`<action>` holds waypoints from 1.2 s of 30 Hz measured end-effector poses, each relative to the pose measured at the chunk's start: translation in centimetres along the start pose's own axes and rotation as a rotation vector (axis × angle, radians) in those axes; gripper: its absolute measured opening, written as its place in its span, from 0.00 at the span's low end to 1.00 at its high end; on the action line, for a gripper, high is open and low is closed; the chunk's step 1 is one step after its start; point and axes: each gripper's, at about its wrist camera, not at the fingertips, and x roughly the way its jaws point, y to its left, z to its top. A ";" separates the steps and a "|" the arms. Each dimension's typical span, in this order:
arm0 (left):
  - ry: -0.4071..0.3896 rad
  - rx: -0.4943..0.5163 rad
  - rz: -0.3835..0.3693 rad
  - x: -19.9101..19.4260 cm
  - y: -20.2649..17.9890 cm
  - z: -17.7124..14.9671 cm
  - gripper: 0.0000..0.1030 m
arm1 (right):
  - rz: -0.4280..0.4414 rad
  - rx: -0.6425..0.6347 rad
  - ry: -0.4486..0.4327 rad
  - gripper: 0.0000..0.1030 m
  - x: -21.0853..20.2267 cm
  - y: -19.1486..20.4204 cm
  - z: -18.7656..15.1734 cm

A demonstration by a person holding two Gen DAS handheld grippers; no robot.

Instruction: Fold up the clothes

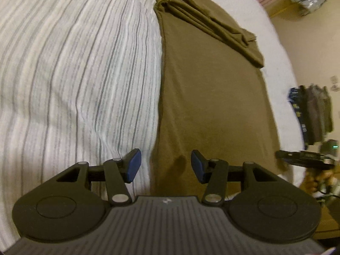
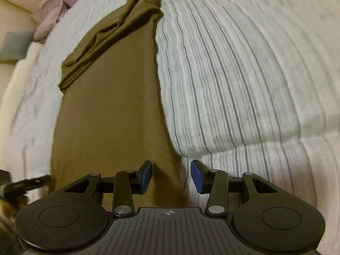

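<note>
Both of our grippers gape wide, holding nothing: left gripper point(image 1: 165, 165) over the near left edge of the olive garment point(image 1: 212, 97), right gripper point(image 2: 171, 175) over its right edge. It lies lengthwise on the striped bed point(image 1: 74, 74). No legible writing.

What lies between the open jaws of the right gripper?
In the right wrist view, the right gripper is open over the long edge of the olive garment, where it meets the striped bedsheet. Nothing else lies there.
</note>
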 end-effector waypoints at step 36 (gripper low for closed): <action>-0.002 -0.136 -0.202 -10.2 0.5 -5.8 0.01 | 0.237 0.112 0.119 0.02 -7.5 -0.4 -4.1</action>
